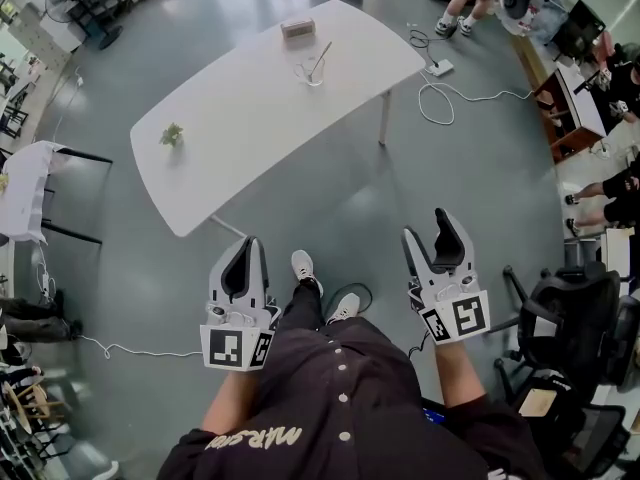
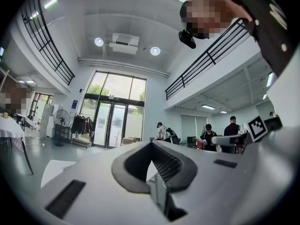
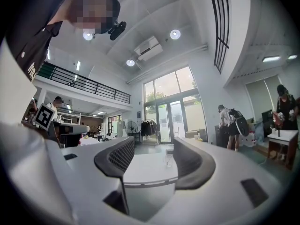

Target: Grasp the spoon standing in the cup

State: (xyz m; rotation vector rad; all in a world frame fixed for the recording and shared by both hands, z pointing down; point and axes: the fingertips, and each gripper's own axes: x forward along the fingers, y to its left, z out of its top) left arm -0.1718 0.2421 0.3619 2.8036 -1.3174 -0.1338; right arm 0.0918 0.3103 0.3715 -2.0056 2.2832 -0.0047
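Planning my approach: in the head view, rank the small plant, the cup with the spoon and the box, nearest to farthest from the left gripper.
1. Small plant, table's left end.
2. Cup with the spoon, toward the table's far right.
3. Box, beyond the cup, at the far edge.

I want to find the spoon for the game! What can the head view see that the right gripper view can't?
Only the head view: the spoon standing in the cup, a little green plant, the left gripper and the person's shoes. Only the right gripper view: ceiling lights, tall glass doors and a balcony railing. Both: the white table, the cup and the right gripper, its jaws open with nothing between them.
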